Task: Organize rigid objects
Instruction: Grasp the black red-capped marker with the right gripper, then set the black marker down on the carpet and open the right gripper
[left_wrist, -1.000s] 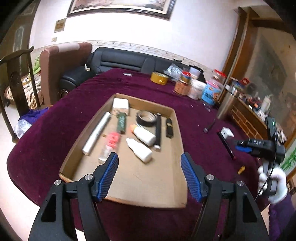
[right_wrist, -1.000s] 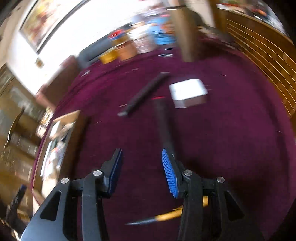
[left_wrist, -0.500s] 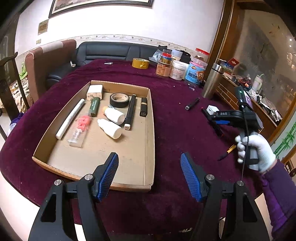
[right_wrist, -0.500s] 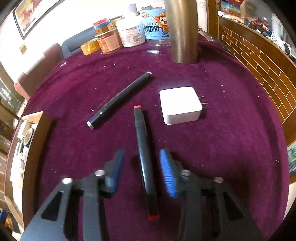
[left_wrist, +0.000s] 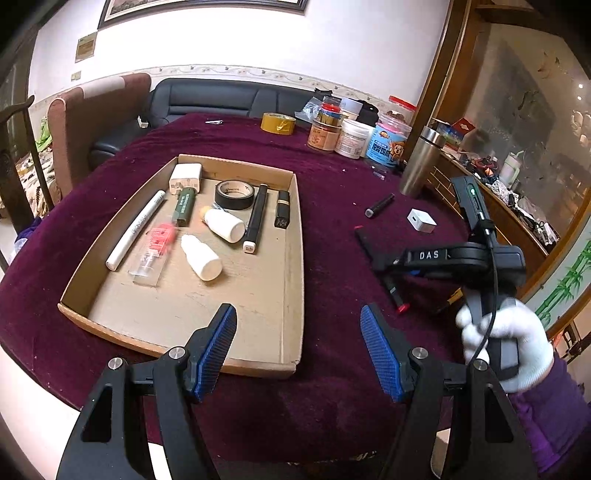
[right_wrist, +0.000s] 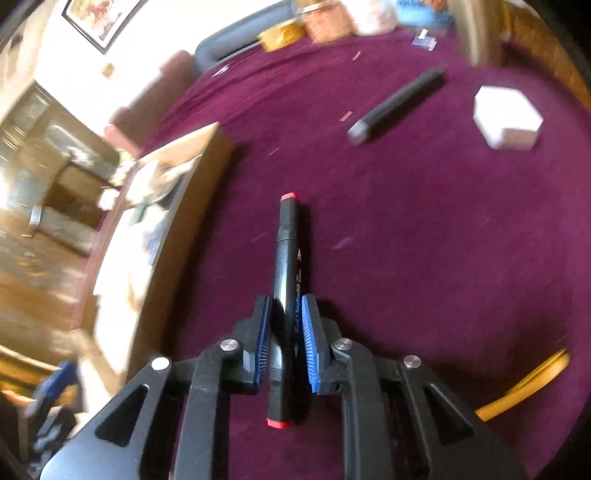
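"DAS" on the right gripper (left_wrist: 397, 264)

cardboard tray (right_wrist: 173, 206) contents blurred, yellow tool (right_wrist: 524, 384) cut off

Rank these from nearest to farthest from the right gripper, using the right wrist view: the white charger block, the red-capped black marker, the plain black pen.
1. Red-capped black marker: between the right gripper's jaws, which have just closed on it.
2. Plain black pen: farther out, ahead and right, on the cloth.
3. White charger block: far right, just beyond the pen.
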